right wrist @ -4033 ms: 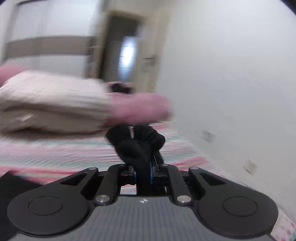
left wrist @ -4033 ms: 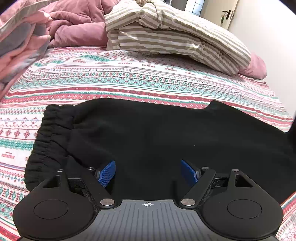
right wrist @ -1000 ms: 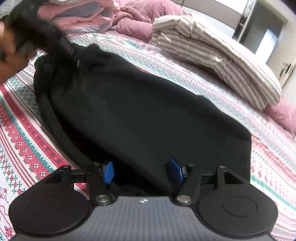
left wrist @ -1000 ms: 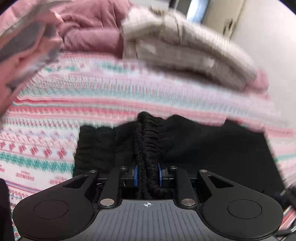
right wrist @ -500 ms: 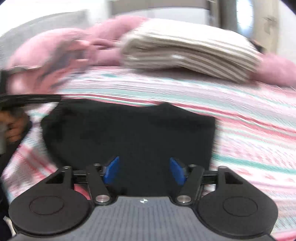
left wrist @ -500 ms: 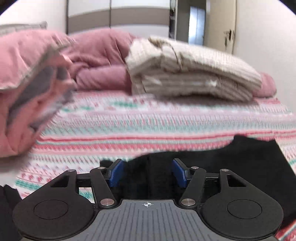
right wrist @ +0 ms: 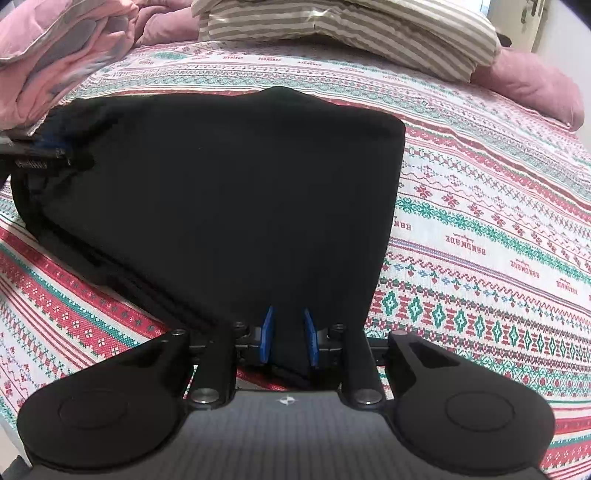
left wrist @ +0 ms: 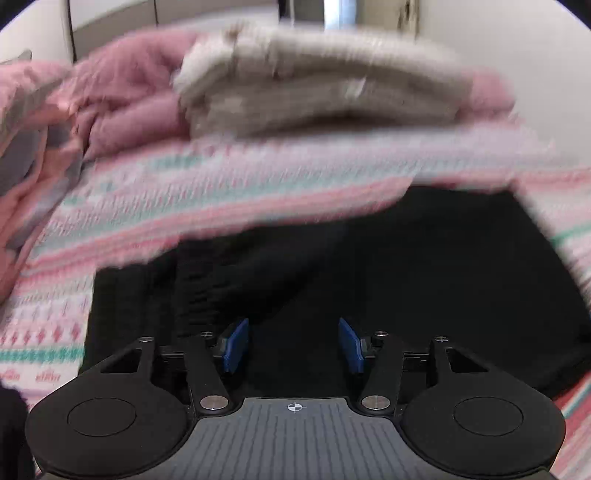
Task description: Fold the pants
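Left gripper (left wrist: 293,345): blue pads spread wide, nothing between them, hovering over the gathered waistband end of the black fleece pants (left wrist: 369,280); this view is blurred.
Black fleece pants (right wrist: 229,192): folded into a broad dark slab, lying flat on the knit-patterned red, teal and white bedspread (right wrist: 480,221).
Right gripper (right wrist: 288,338): pads drawn near together, a narrow gap left, the pants' near edge between them; whether they pinch it I cannot tell.
Far side: striped beige pillow (right wrist: 351,22) and pink duvet (right wrist: 48,48).
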### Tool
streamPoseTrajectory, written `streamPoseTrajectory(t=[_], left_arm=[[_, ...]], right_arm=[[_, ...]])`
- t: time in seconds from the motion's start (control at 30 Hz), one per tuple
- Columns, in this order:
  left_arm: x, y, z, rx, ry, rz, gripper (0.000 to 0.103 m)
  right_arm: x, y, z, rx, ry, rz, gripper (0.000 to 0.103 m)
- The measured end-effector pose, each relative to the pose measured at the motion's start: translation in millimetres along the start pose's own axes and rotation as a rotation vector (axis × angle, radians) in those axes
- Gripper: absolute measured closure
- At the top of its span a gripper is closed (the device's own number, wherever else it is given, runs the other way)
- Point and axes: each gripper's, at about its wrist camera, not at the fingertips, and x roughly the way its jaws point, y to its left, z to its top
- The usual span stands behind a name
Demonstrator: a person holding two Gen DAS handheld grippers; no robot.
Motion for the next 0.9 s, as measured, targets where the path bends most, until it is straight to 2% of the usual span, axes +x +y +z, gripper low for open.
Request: streamPoseTrajectory(t=[0.13, 0.33, 0.43, 0.53, 0.6, 0.73, 0.8, 0.9], left_arm=[[0, 8, 0, -0.014, 0.007, -0.008, 0.06], [-11, 26, 9, -0.121, -0.015, -0.056, 0.061], [-7, 31, 11, -0.164, -0.01, -0.074, 0.06], [-6, 27, 11, -0.145, -0.012, -0.064, 0.06], [-4, 25, 11, -0.129, -0.009, -0.059, 0.06], [-1, 25, 12, -0.129, -0.002, -0.064, 0.06], [-1, 26, 12, -0.132, 0.001, -0.074, 0.06], [1, 29, 14, -0.139, 0.011, -0.084, 0.06]], right_arm=[[-2, -1, 12, -0.04, 0.036, 0.005, 0.035], [-11, -26, 57, 0.029, -0.087, 0.023, 0.035], [1, -50, 86, 0.127, -0.143, 0.02, 0.035], [26, -73, 107, 0.268, -0.187, 0.025, 0.035], [46, -81, 114, 0.307, -0.179, 0.018, 0.035], [84, -83, 118, 0.271, -0.174, -0.02, 0.038], [86, -80, 119, 0.247, -0.192, -0.046, 0.042], [86, -72, 125, 0.22, -0.177, -0.104, 0.042]])
